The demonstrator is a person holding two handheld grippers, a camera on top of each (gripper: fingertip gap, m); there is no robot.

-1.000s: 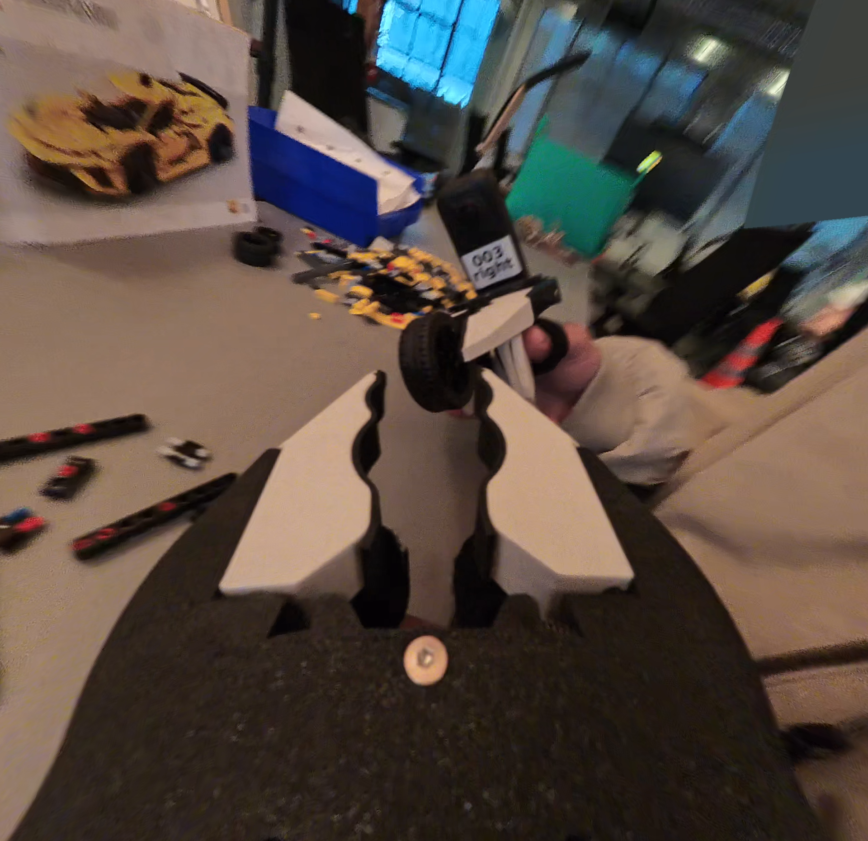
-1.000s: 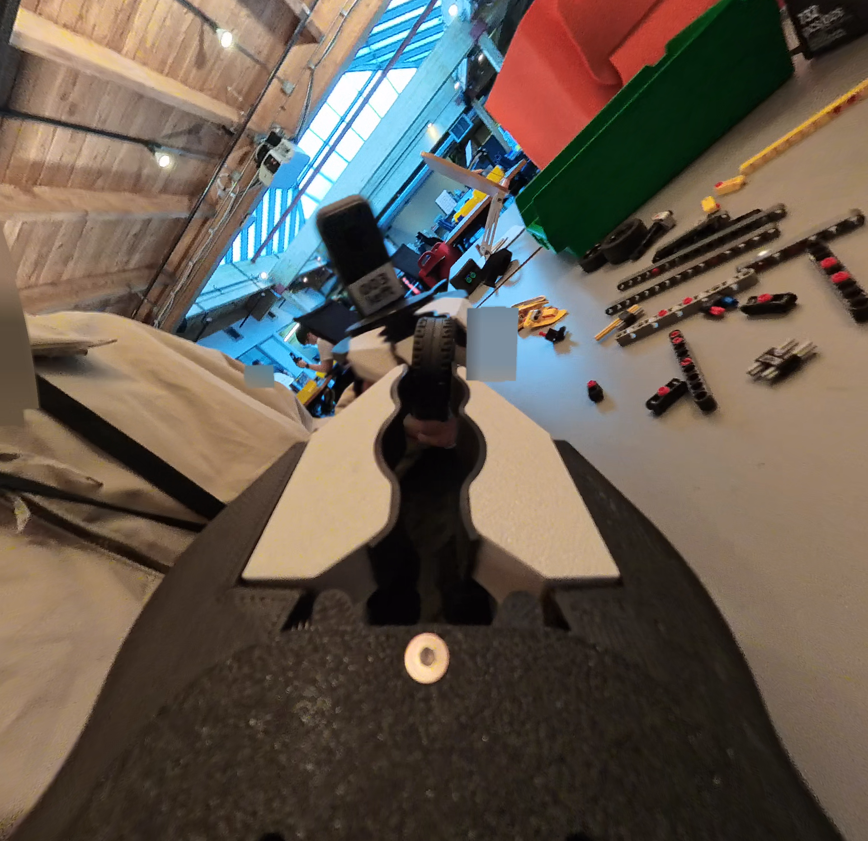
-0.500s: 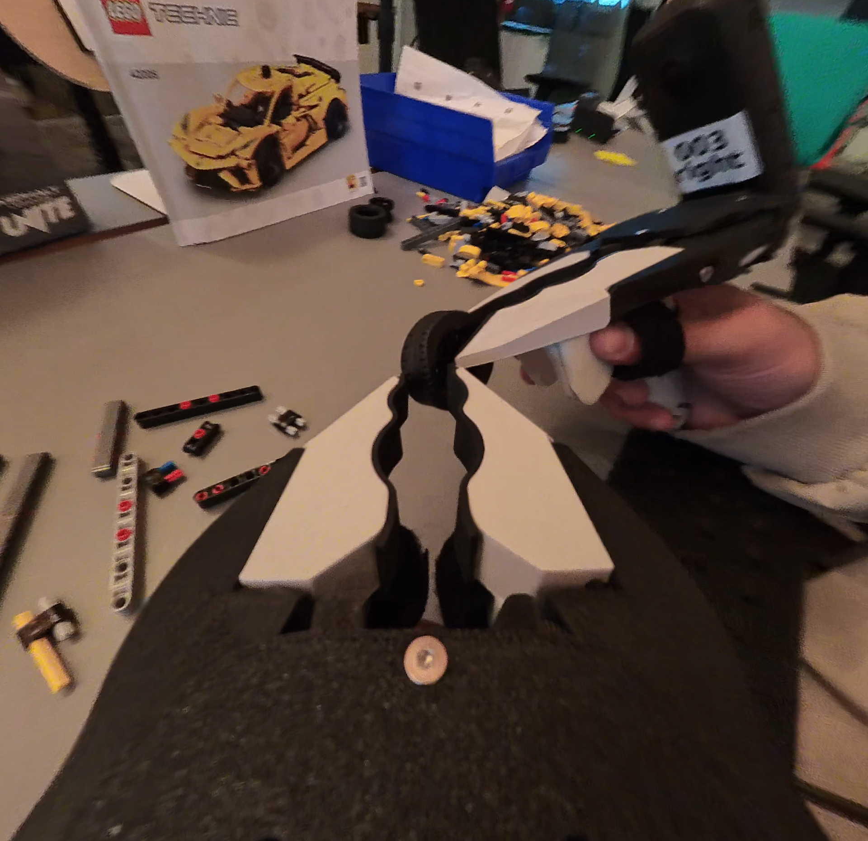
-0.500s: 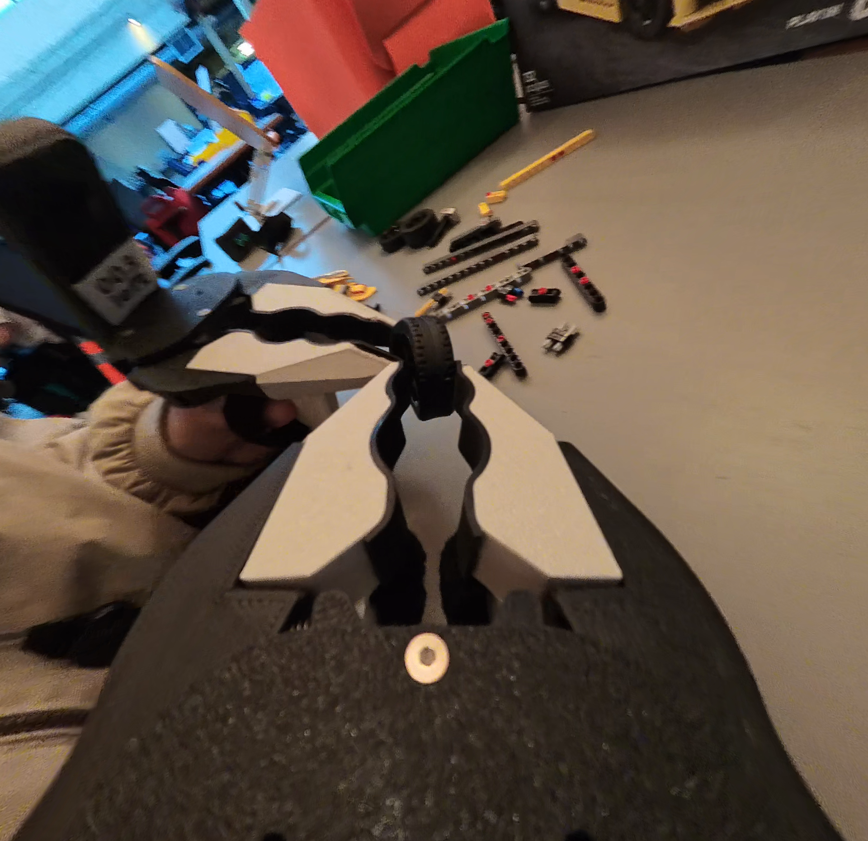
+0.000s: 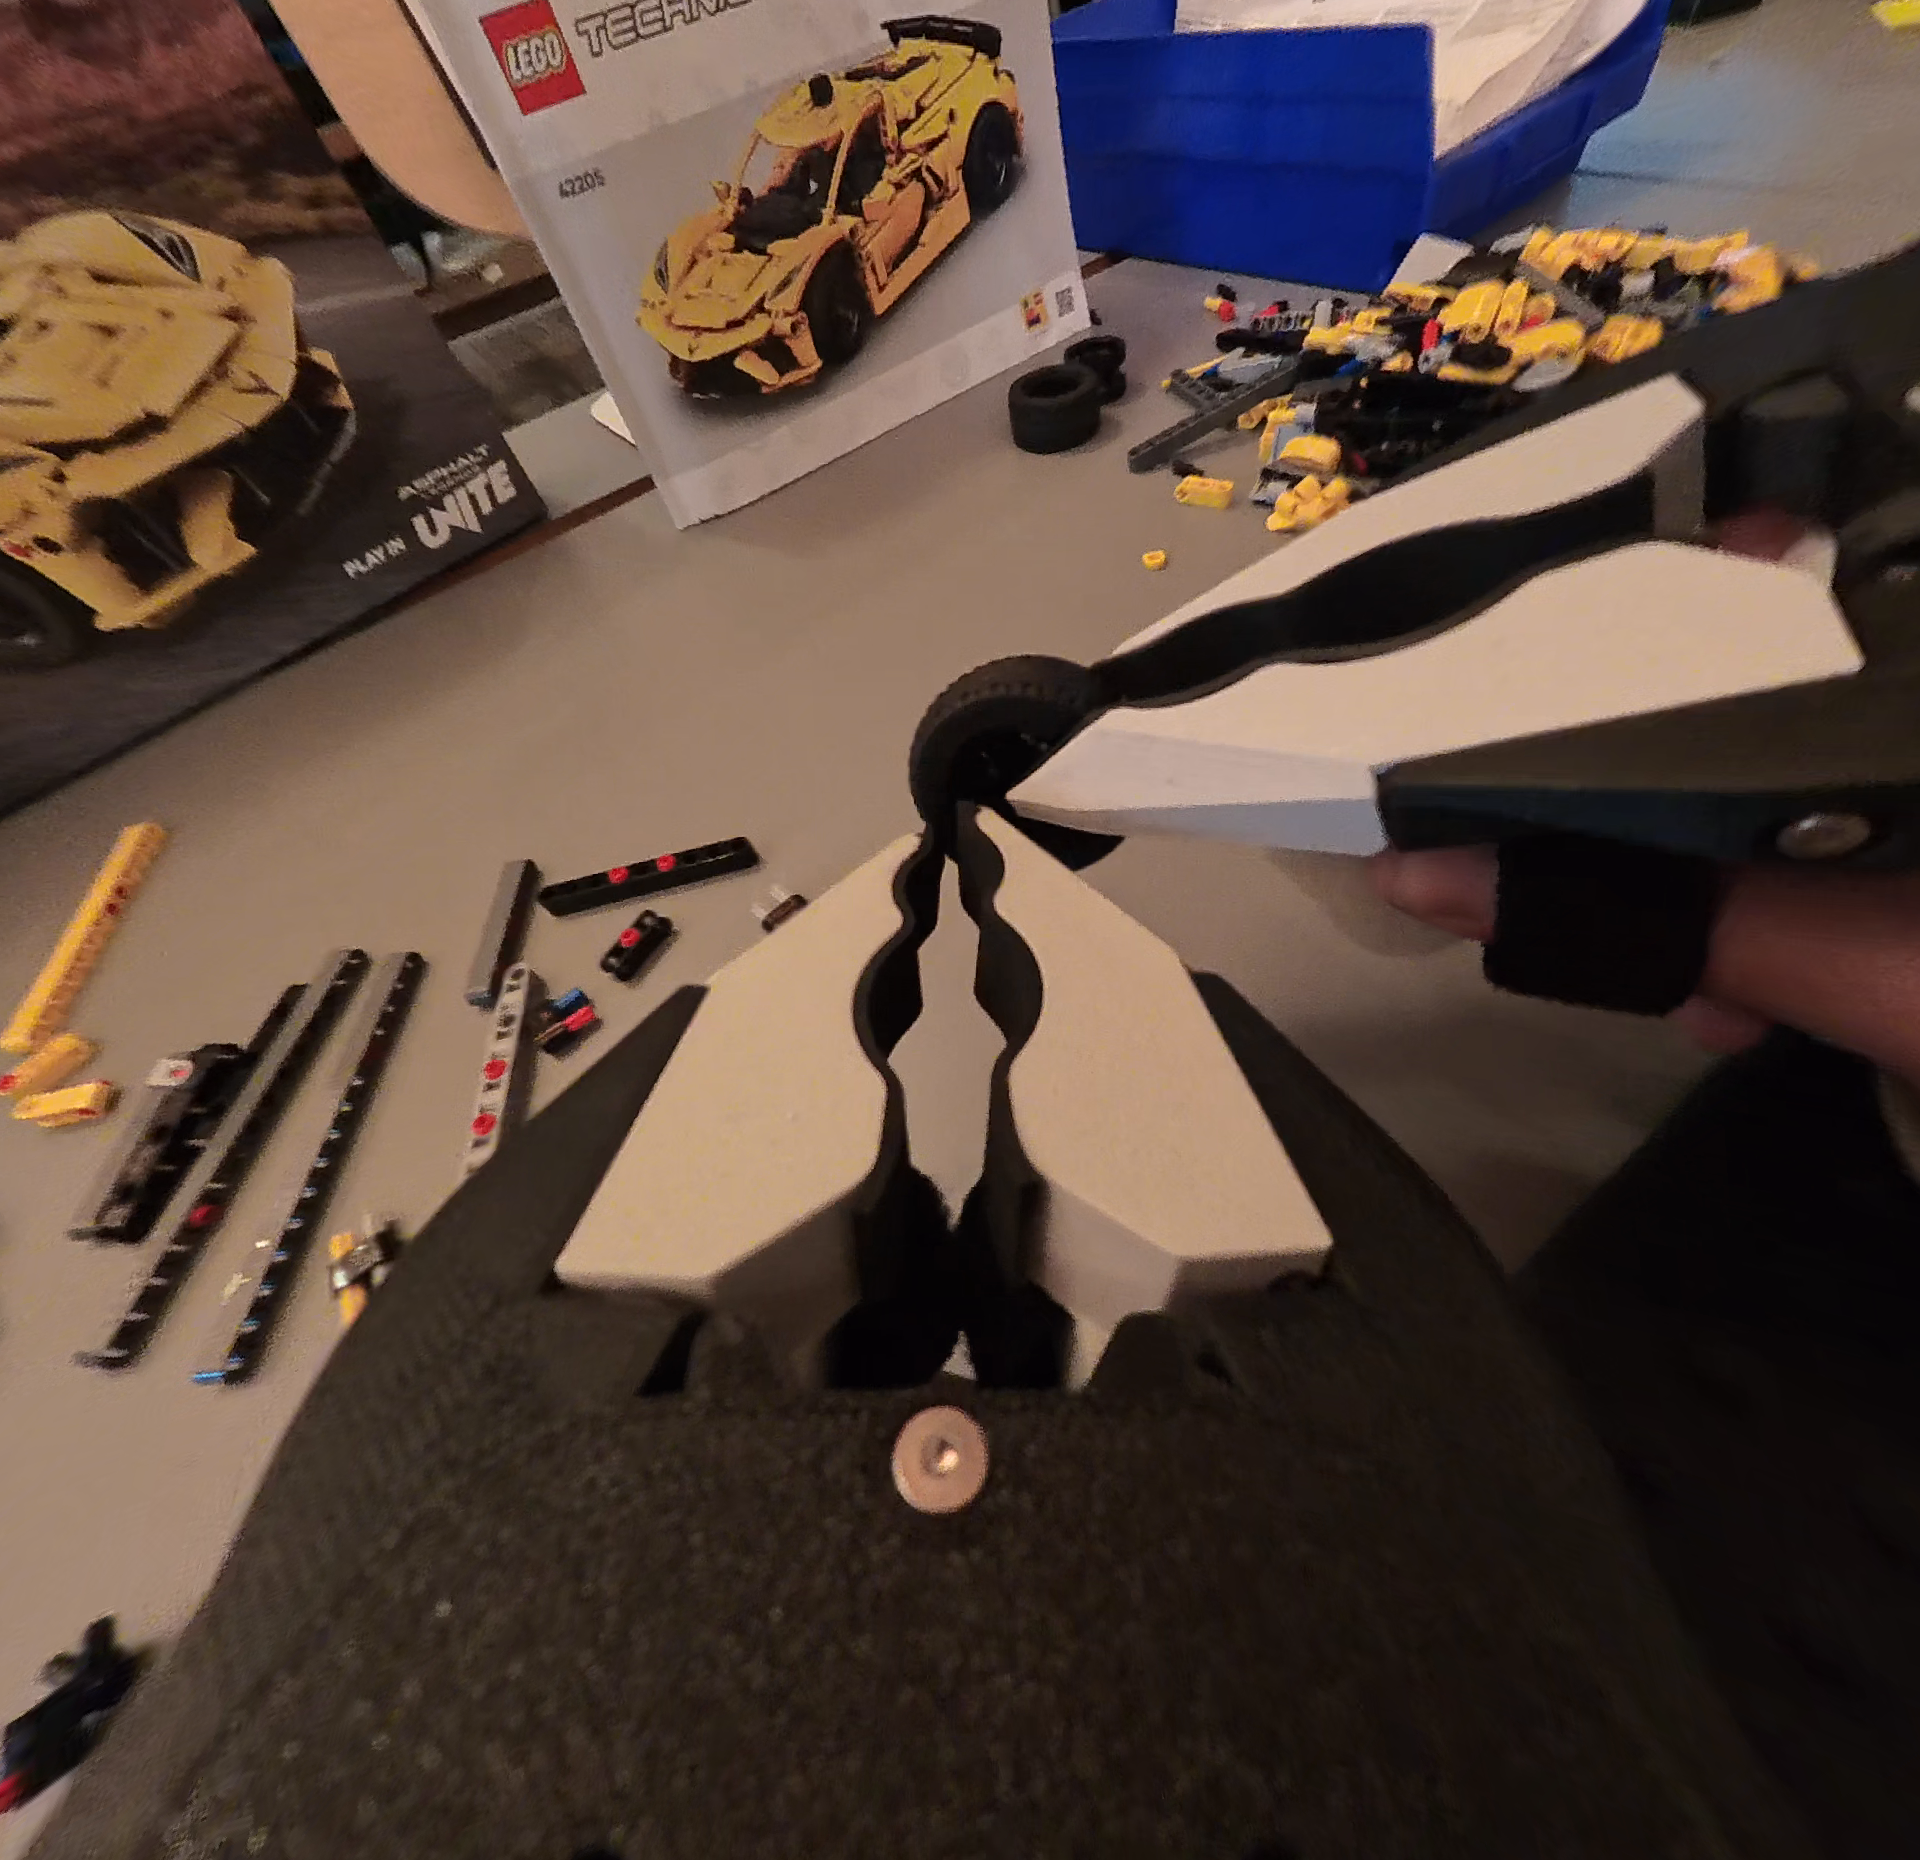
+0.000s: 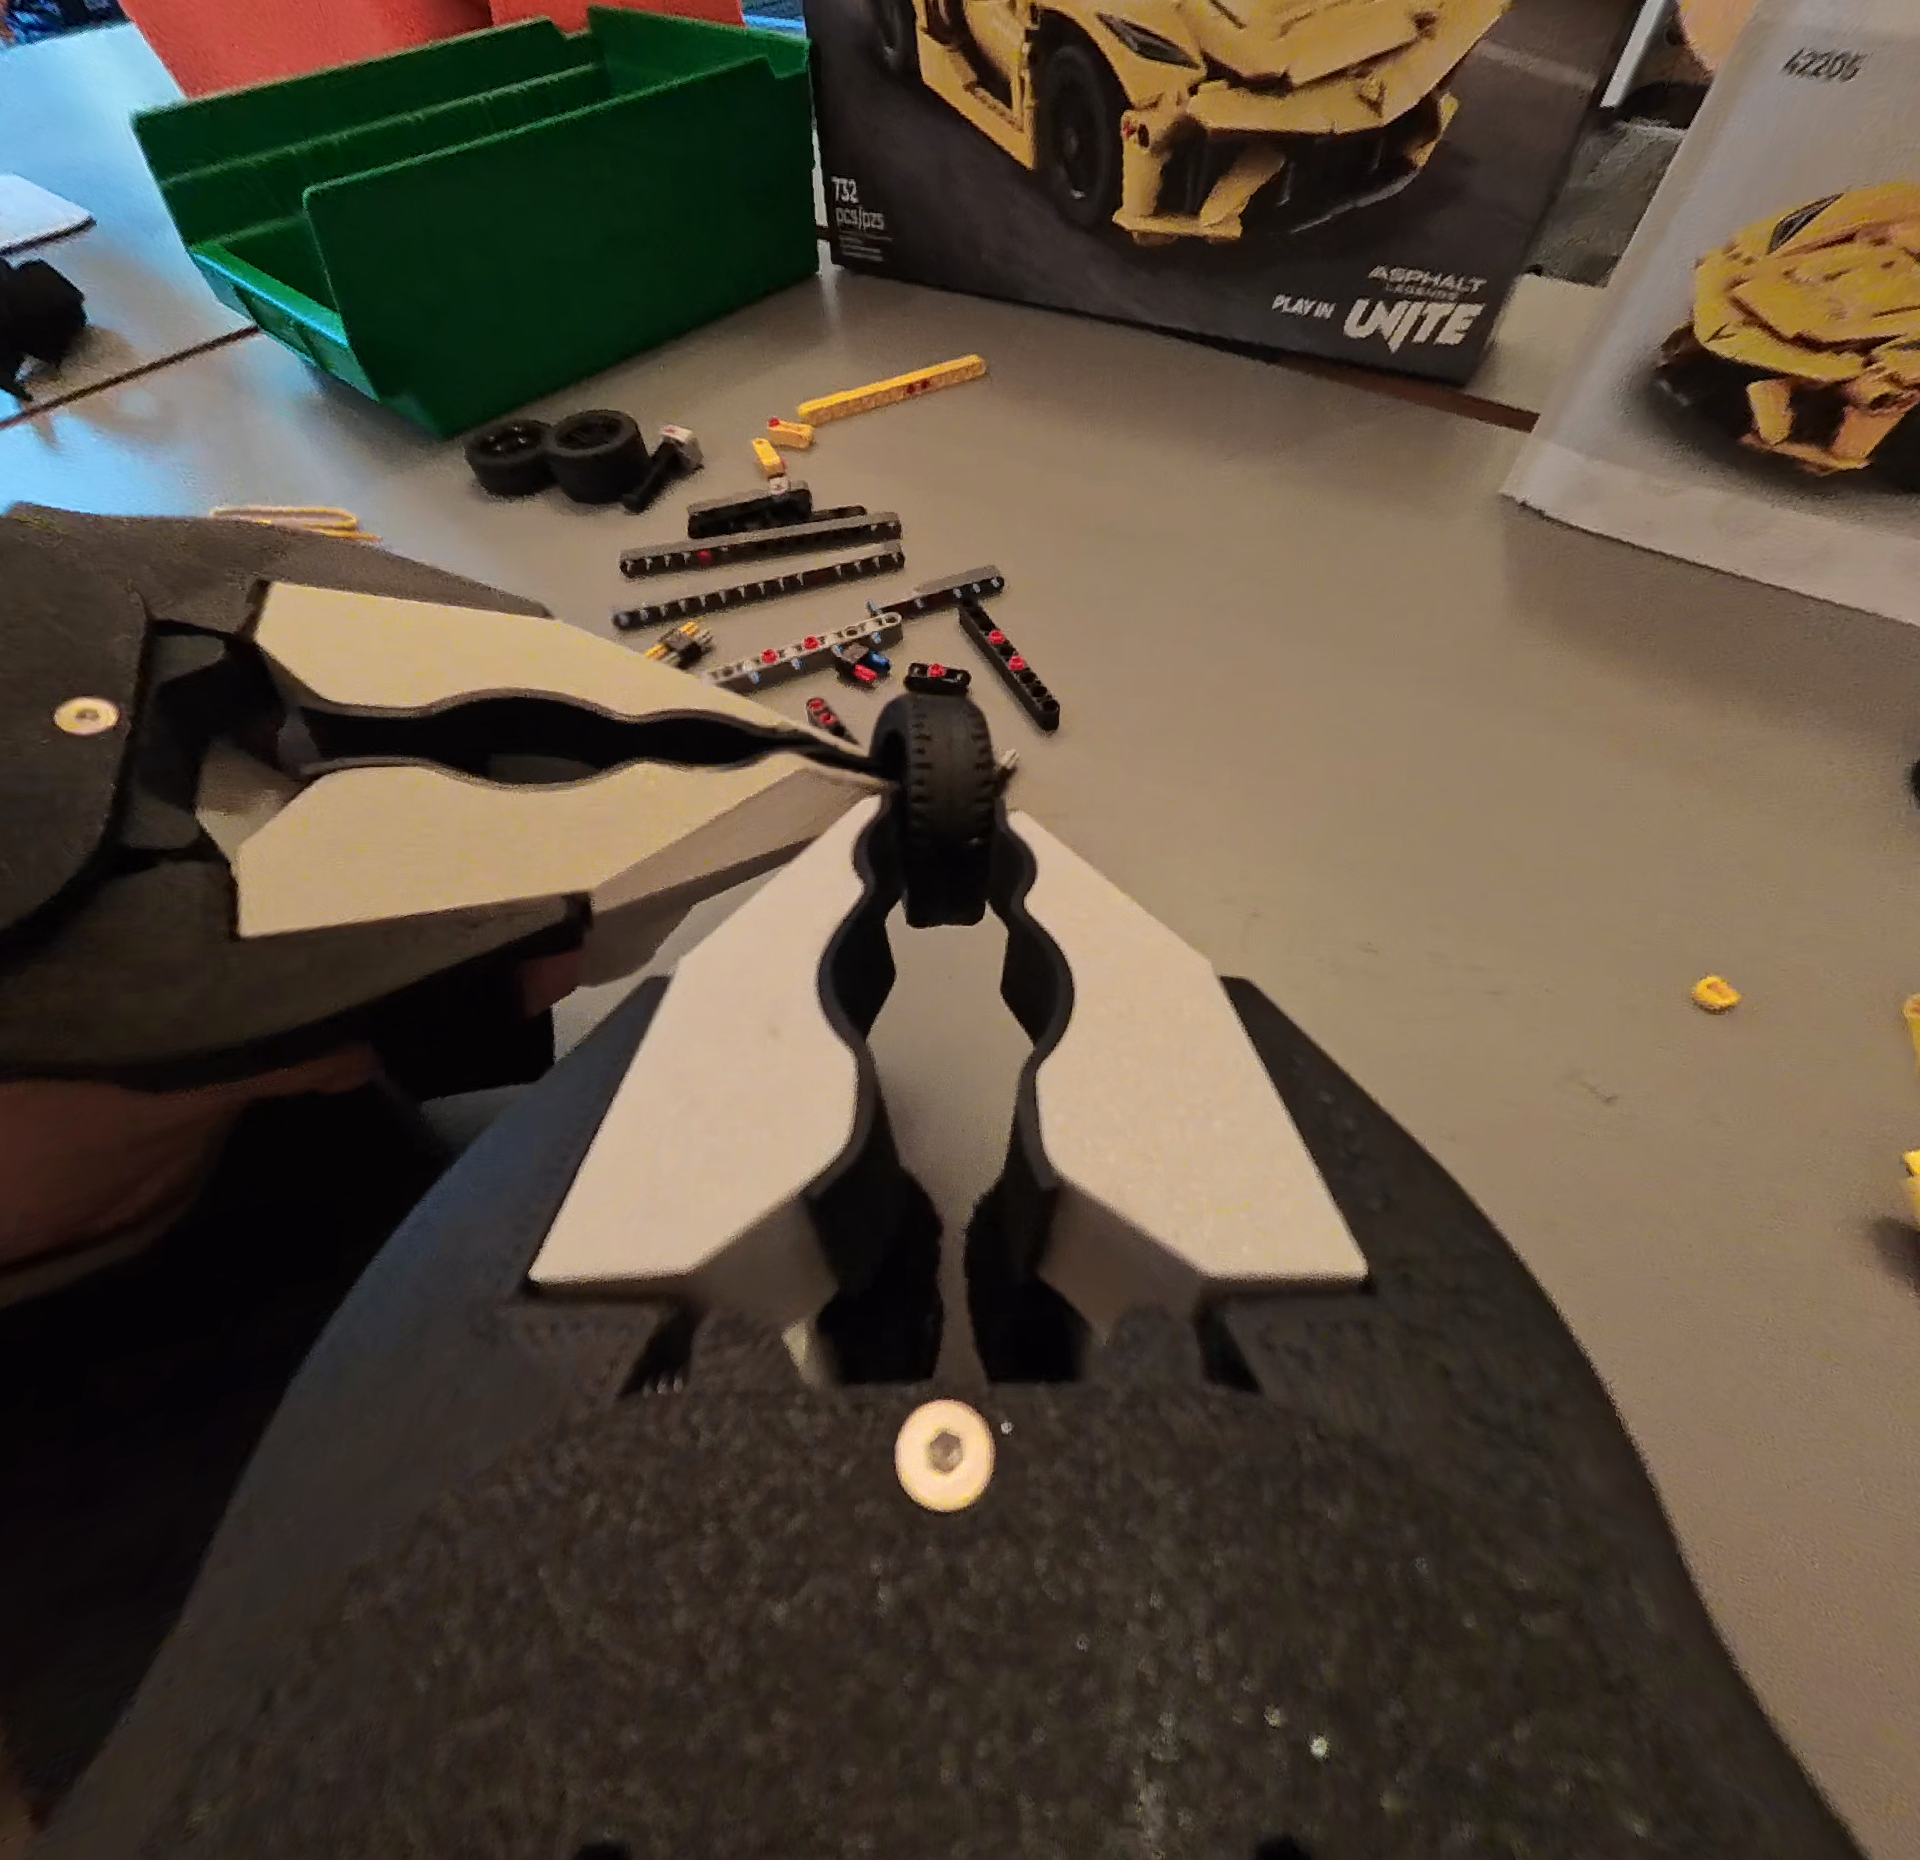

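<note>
Two grippers: left gripper (image 5: 948, 823), right gripper (image 6: 940, 823). One booklet (image 5: 769, 231). One box (image 6: 1195, 148) just left of the booklet. Two bins: a blue bin (image 5: 1247, 158) to its right and a green bin (image 6: 499, 210) far to its left.

Five wheels:
- wheel pair (image 5: 1060, 408) at its right foot
- second pair (image 6: 551, 454) far left
- single wheel (image 6: 940, 792) in front

One yellow beam (image 6: 894, 387) and two long black beams (image 6: 758, 548) to its front left. One parts pile (image 5: 1455, 356) to its right.

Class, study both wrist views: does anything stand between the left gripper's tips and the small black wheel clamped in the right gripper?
Nothing visible does. The left gripper has its tips against the side of the wheel, which the right gripper clamps across its tread. The loose beams lie beyond, on the table.
</note>
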